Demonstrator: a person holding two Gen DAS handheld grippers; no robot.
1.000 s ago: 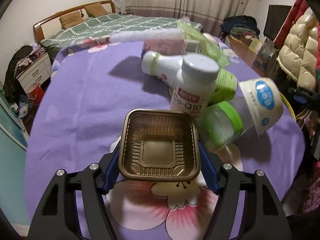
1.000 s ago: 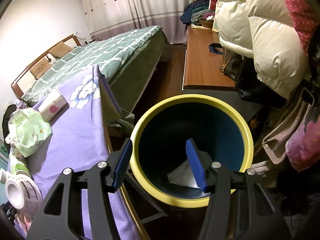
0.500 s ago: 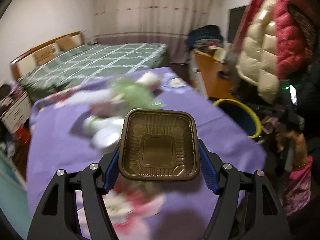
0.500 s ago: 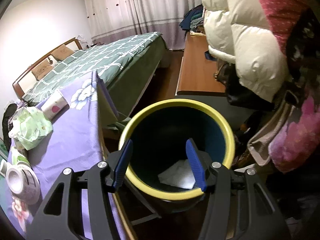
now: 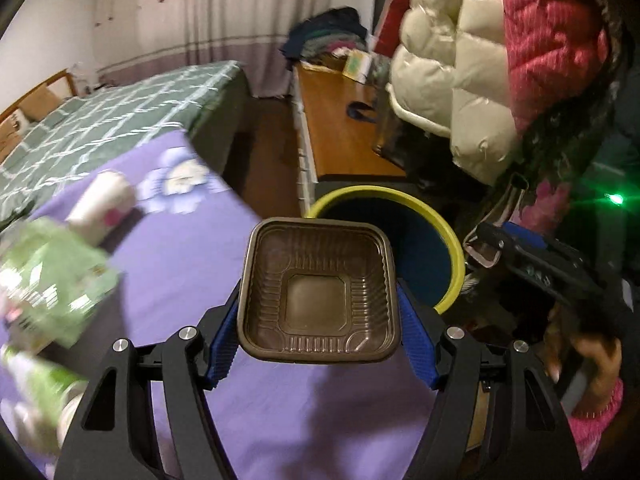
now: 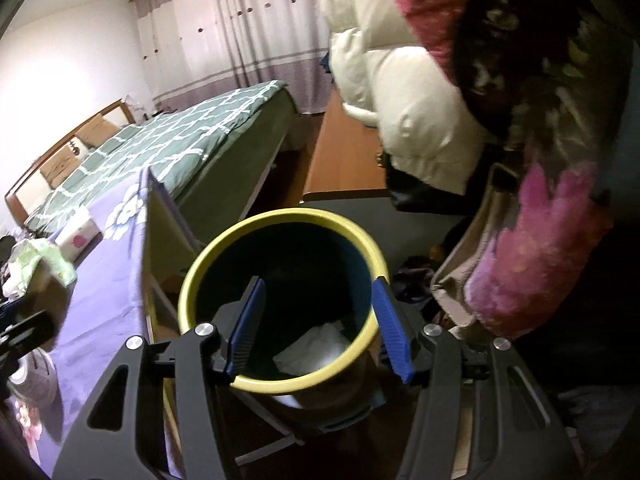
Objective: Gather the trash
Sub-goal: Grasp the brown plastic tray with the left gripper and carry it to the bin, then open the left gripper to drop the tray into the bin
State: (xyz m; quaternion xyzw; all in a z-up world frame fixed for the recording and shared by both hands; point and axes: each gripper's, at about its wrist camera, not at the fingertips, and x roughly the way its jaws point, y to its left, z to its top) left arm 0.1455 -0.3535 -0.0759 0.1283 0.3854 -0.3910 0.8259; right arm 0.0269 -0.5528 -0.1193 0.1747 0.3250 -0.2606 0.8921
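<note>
Left gripper point(image 5: 320, 304) is clamping the brown plastic tray point(image 5: 318, 290); the yellow-rimmed bin point(image 5: 450, 240) is lying at one o'clock, probably just beyond the table point(image 5: 192, 248) edge; right gripper point(image 6: 320, 324) is hovering, jaws apart.

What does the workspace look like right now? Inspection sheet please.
Surface: table under a purple floral cloth.
Job's things: brown plastic tray held between the left gripper's fingers, above the cloth near its edge; yellow-rimmed bin on the floor beside the table, white paper inside.
Clutter: green packet and white cup on the cloth, blurred.
Grippers: left gripper shut on the tray; right gripper open, empty, over the bin.
Cables: nothing seen.
Surroundings: bed with green checked cover, wooden bench, hanging puffer coats, curtains.
</note>
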